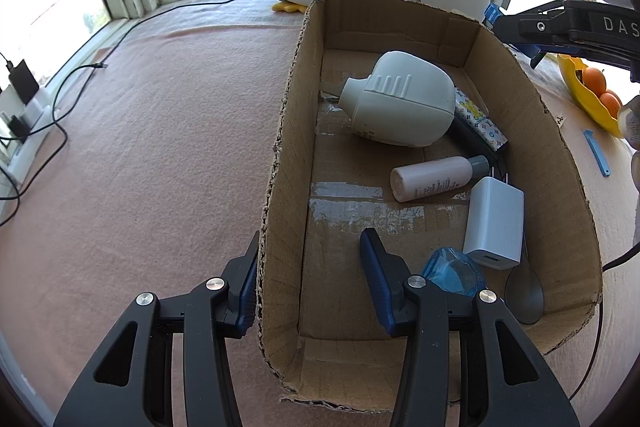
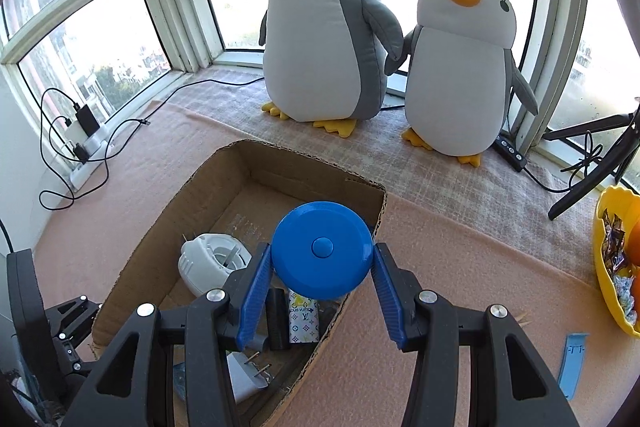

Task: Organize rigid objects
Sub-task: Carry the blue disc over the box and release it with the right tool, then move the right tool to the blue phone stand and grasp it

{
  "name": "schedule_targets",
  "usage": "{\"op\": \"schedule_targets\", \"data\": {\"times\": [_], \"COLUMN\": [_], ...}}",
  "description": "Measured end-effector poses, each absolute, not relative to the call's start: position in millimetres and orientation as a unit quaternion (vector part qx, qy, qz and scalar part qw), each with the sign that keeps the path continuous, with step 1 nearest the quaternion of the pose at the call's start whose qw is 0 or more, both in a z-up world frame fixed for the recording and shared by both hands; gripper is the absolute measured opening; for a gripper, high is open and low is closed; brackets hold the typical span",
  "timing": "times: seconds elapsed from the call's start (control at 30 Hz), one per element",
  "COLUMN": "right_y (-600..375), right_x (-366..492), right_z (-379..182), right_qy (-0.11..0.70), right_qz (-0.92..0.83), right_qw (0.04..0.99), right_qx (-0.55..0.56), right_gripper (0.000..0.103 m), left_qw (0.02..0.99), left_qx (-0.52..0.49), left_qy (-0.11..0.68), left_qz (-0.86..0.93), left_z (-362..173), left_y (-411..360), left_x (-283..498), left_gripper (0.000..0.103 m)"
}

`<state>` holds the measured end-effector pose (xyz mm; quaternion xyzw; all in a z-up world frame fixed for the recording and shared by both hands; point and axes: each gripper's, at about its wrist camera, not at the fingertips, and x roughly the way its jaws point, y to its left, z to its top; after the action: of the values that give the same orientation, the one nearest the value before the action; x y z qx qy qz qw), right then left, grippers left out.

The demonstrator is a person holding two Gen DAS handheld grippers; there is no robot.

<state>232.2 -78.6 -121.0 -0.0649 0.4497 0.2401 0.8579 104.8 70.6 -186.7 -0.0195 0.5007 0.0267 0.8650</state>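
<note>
Blue round disc (image 2: 322, 250) with a centre button sits pinched between the two blue pads of the right gripper (image 2: 320, 267), held above the right-hand rim of the one cardboard box (image 1: 280, 155).

Left gripper (image 1: 308, 267) has its jaws spread and nothing between the pads; one finger lies outside the box's left wall and the other inside, so the wall stands between them.

Inside the box, nearest first: one translucent blue piece (image 1: 454, 269), one grey spoon (image 1: 524, 291) against the near wall, one white USB charger (image 1: 494, 223) with two prongs, one small pale bottle (image 1: 436, 177) with a grey cap lying on its side, one patterned flat case (image 1: 480, 119) on a dark object, and one large white plastic housing (image 1: 400, 99).

On the pink cloth to the right lie one blue strip (image 2: 572, 363) and one yellow bowl (image 2: 608, 267) holding oranges and wrapped sweets.

Farthest, two penguin plush toys (image 2: 324, 27) stand side by side at the window.
</note>
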Motion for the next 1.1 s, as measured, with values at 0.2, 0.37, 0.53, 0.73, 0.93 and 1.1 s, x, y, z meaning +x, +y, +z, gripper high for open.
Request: {"op": "schedule_targets", "data": {"times": [0.2, 0.37, 0.53, 0.73, 0.93, 1.1], "right_y": [-66, -63, -61, -64, -75, -88], "right_x": [239, 239, 235, 231, 224, 213], "right_z": [-133, -136, -132, -126, -113, -98], "right_qy": [0.457, 0.462, 0.458, 0.453, 0.446, 0.439], "right_qz": [0.240, 0.252, 0.251, 0.249, 0.248, 0.248], "right_qw": [0.853, 0.847, 0.849, 0.853, 0.858, 0.862], "right_qx": [-0.078, -0.073, -0.078, -0.076, -0.058, -0.042], "right_gripper": [0.046, 0.055, 0.063, 0.069, 0.069, 0.069], "left_qw": [0.865, 0.865, 0.865, 0.865, 0.865, 0.865], "left_qx": [-0.020, -0.019, -0.020, -0.020, -0.020, -0.019], "left_qy": [0.501, 0.501, 0.500, 0.500, 0.500, 0.500], "left_qz": [0.027, 0.027, 0.027, 0.027, 0.027, 0.027], "left_z": [-187, -187, -187, -187, -187, -188], "left_y": [71, 71, 70, 71, 71, 70], "left_x": [105, 105, 105, 105, 105, 104], "left_gripper": [0.046, 0.046, 0.046, 0.046, 0.046, 0.046]}}
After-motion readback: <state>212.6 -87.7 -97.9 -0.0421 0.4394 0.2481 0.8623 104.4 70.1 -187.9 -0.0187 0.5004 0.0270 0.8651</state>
